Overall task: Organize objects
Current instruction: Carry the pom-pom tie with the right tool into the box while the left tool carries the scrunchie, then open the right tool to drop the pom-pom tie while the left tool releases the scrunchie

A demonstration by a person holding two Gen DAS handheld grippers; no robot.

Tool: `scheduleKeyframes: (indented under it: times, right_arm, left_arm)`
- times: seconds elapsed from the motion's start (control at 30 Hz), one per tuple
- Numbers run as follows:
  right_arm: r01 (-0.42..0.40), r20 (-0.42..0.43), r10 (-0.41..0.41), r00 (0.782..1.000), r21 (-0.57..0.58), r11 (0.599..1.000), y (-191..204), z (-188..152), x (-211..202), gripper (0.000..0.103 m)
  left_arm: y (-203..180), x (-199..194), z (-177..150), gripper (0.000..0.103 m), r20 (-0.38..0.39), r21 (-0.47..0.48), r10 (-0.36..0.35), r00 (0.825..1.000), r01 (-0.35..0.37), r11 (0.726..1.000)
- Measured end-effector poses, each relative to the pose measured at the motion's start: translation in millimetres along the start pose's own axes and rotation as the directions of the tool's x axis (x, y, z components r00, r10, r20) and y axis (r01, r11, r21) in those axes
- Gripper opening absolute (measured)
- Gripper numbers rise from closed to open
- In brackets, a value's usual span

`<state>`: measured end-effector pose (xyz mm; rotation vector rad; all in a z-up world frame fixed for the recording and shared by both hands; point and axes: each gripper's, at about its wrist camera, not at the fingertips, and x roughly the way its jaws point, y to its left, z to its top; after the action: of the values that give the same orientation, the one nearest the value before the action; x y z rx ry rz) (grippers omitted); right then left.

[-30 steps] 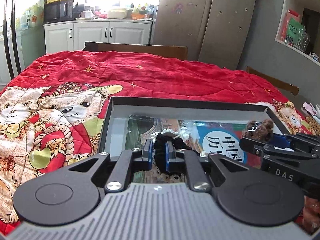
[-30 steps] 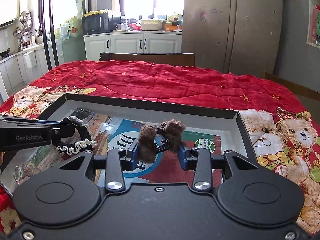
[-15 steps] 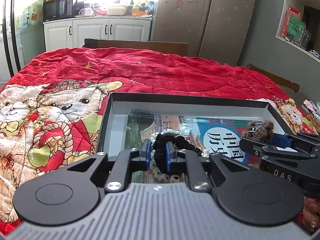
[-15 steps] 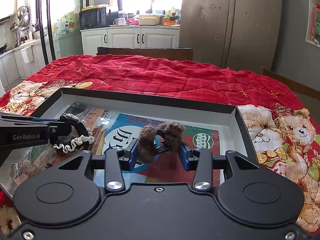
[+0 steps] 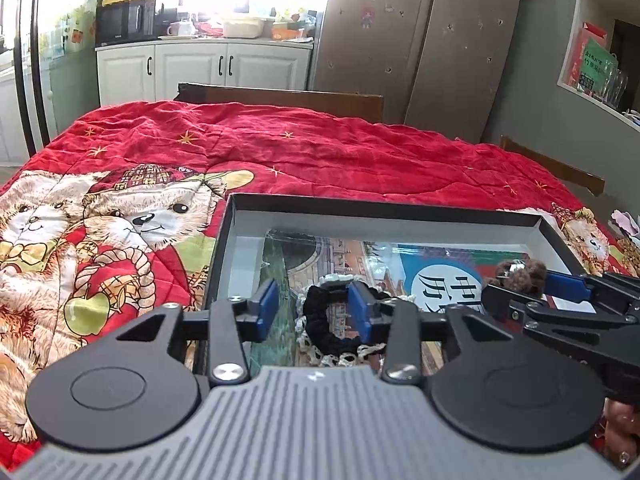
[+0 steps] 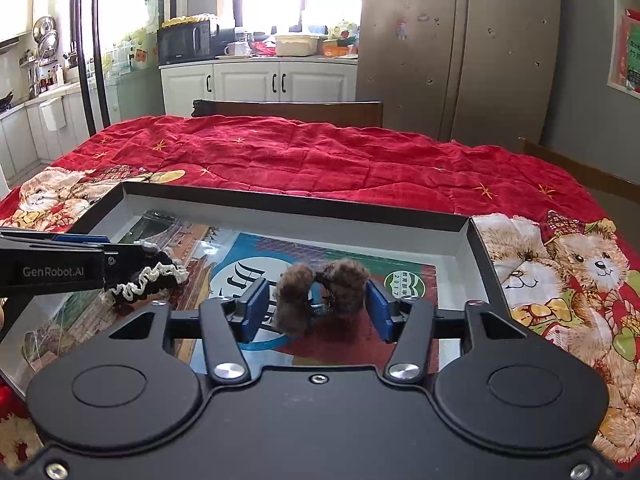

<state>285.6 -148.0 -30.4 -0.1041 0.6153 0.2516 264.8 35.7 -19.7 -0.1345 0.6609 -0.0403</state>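
A shallow dark-rimmed box (image 5: 372, 206) with a printed sheet on its floor lies on the red quilt; it also shows in the right wrist view (image 6: 288, 202). My left gripper (image 5: 314, 310) is open over the box's left part. A black scrunchie with white lace trim (image 5: 320, 316) lies on the box floor, looped around the right fingertip, and shows in the right wrist view (image 6: 150, 280). My right gripper (image 6: 316, 306) is open, and a brown fuzzy hair clip (image 6: 320, 294) rests between its pads on the box floor. The clip shows in the left wrist view (image 5: 520, 274).
The red teddy-bear quilt (image 6: 320, 160) covers the table around the box. A wooden chair back (image 6: 288, 112) stands at the far edge. White cabinets (image 6: 256, 80) and a grey fridge (image 6: 460, 48) are behind.
Both grippers have opened. The left one has let go of the scrunchie and the right one has let go of the fuzzy clip; both things now lie in the box.
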Motion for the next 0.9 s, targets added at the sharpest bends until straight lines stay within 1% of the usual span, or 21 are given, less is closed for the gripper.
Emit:
scheduleKeyframes:
  times: [0.07, 0.27, 0.4, 0.47, 0.53, 0.73, 0.9]
  right_arm:
    - [0.004, 0.010, -0.004, 1.000, 0.001, 1.000, 0.0, 0.3, -1.4, 0.059]
    - [0.016, 0.033, -0.016, 0.999, 0.005, 1.000, -0.2, 1.4, -5.3, 0.061]
    - [0.022, 0.046, -0.022, 0.999, 0.007, 1.000, -0.5, 2.2, -8.8, 0.065]
    - [0.023, 0.053, -0.023, 0.998, 0.010, 1.000, -0.1, 3.1, -10.9, 0.071]
    - [0.022, 0.061, -0.022, 0.998, 0.005, 1.000, 1.4, 3.7, -14.1, 0.071]
    - [0.027, 0.079, -0.025, 0.997, -0.016, 1.000, 6.9, 5.4, -24.4, 0.072]
    - [0.034, 0.094, -0.030, 0.995, -0.042, 0.999, 11.2, 5.0, -36.3, 0.073]
  left_arm:
    - [-1.0, -0.9, -0.1, 0.060, 0.003, 0.004, 0.004, 1.000, -0.004, 1.000]
    - [-2.6, -4.2, 0.1, 0.067, 0.020, 0.010, 0.017, 1.000, -0.017, 1.000]
    - [-1.7, -5.4, 0.2, 0.070, 0.026, 0.005, 0.018, 1.000, -0.018, 1.000]
    - [-2.0, -7.0, 0.4, 0.077, 0.033, 0.006, 0.025, 0.999, -0.026, 1.000]
    - [-2.8, -9.5, 0.5, 0.079, 0.044, 0.014, 0.034, 0.998, -0.035, 0.999]
    - [-3.0, -17.1, 1.1, 0.080, 0.048, 0.012, 0.022, 0.999, -0.023, 1.000]
    - [-6.8, -31.2, 4.0, 0.083, 0.066, 0.022, 0.005, 0.998, -0.006, 1.000]
